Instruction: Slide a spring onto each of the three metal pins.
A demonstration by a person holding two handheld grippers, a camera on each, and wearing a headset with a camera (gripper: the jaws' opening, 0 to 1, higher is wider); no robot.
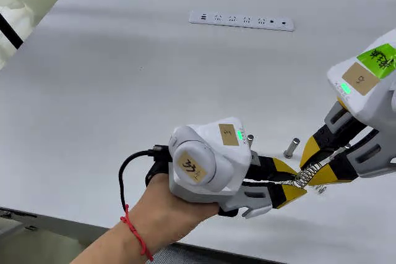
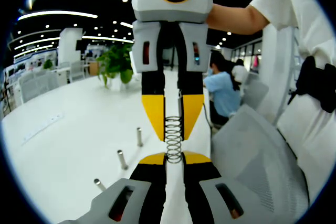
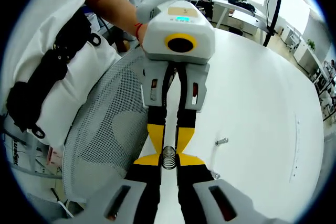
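Left hand-held gripper (image 2: 174,159) clamps one end of small steel coil spring (image 2: 173,137) | right hand-held gripper (image 3: 168,160) pinches other end | judged: squaring it for threading.

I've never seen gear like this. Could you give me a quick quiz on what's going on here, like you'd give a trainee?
1. True or false: the spring already sits on one of the metal pins.
2. How many metal pins are on the table?
3. What grips the spring? A) the left gripper alone B) the right gripper alone C) both

Key: 1 false, it is held between the two grippers, clear of the pins; 2 three; 3 C.
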